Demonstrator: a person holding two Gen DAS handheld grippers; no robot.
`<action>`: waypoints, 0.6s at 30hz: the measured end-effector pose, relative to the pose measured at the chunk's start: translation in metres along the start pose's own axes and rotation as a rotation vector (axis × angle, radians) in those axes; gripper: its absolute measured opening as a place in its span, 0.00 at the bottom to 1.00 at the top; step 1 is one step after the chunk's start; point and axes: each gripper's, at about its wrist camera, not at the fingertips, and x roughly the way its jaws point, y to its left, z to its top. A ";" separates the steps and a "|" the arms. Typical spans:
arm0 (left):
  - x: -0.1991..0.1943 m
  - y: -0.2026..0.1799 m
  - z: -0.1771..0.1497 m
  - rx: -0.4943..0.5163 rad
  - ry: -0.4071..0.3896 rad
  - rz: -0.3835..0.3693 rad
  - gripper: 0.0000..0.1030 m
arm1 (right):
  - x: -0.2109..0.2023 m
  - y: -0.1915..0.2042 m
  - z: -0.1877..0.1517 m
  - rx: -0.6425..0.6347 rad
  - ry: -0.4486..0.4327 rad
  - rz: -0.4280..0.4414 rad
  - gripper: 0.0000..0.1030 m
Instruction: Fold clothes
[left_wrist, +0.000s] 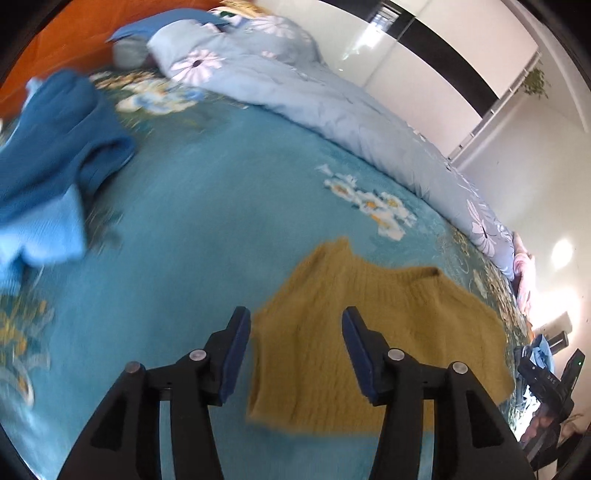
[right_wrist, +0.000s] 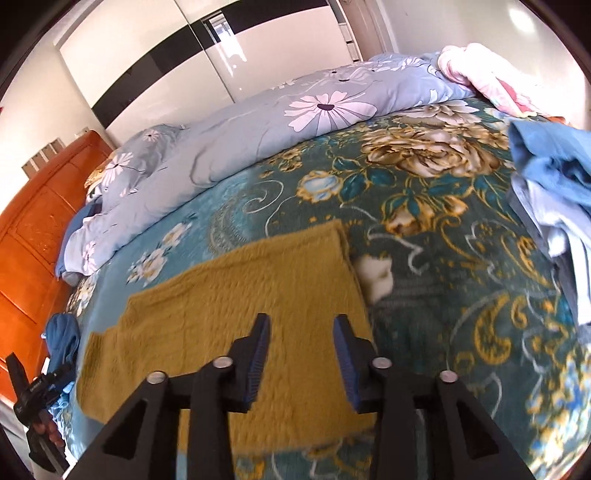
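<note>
A mustard yellow knitted garment (left_wrist: 369, 332) lies flat on the teal floral bedspread (left_wrist: 207, 221). In the left wrist view my left gripper (left_wrist: 295, 317) hovers over the garment's left edge, jaws apart, nothing between the blue pads. The right wrist view shows the same yellow garment (right_wrist: 229, 295) spread under my right gripper (right_wrist: 301, 325), which is open above its near right part and holds nothing. The left gripper (right_wrist: 33, 391) shows at the lower left of that view in a hand, and the right gripper (left_wrist: 546, 380) sits at the right edge of the left wrist view.
A pile of blue clothes (left_wrist: 48, 173) lies to the left on the bed; more blue and white garments (right_wrist: 554, 192) are heaped at the right. A light blue floral duvet (right_wrist: 258, 129) runs along the far side. An orange wooden headboard (right_wrist: 33, 229) stands at the left.
</note>
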 end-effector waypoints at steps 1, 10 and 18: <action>-0.003 0.005 -0.010 -0.025 0.002 0.000 0.52 | -0.004 -0.001 -0.006 0.010 -0.003 0.003 0.44; -0.001 0.024 -0.060 -0.213 0.066 -0.010 0.52 | -0.021 -0.005 -0.040 0.088 -0.022 0.026 0.60; 0.022 0.014 -0.062 -0.329 0.114 -0.098 0.52 | -0.024 -0.006 -0.052 0.139 -0.032 0.062 0.60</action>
